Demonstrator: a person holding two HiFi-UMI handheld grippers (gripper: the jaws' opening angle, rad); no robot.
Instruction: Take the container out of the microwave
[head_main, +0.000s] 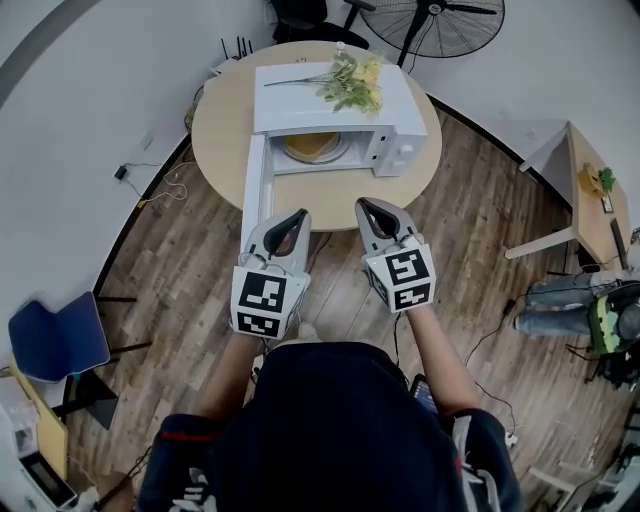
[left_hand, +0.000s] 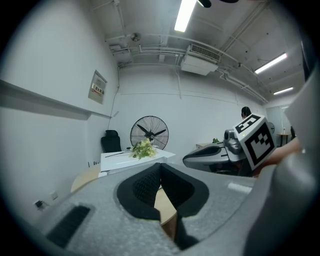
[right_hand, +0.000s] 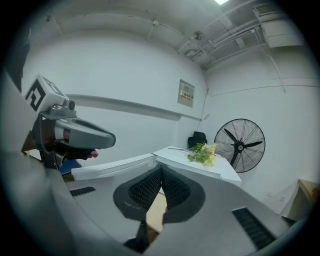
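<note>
A white microwave (head_main: 340, 100) stands on a round wooden table (head_main: 215, 125), its door (head_main: 257, 190) swung open toward me on the left. Inside the cavity sits an orange-yellow container (head_main: 318, 147). My left gripper (head_main: 297, 217) is shut and empty, its tip by the outer end of the open door. My right gripper (head_main: 367, 205) is shut and empty too, just short of the table's near edge. Both point at the microwave. In the left gripper view the microwave (left_hand: 125, 161) lies ahead beyond the shut left gripper (left_hand: 160, 167). The right gripper view shows the door (right_hand: 115, 166) past the right gripper (right_hand: 161, 170).
A bunch of yellow flowers (head_main: 352, 83) lies on the microwave's top. A standing fan (head_main: 440, 25) and a black chair are behind the table. A blue chair (head_main: 55, 340) stands at the left, a small wooden table (head_main: 590, 200) and a seated person (head_main: 570, 305) at the right. Cables trail over the floor.
</note>
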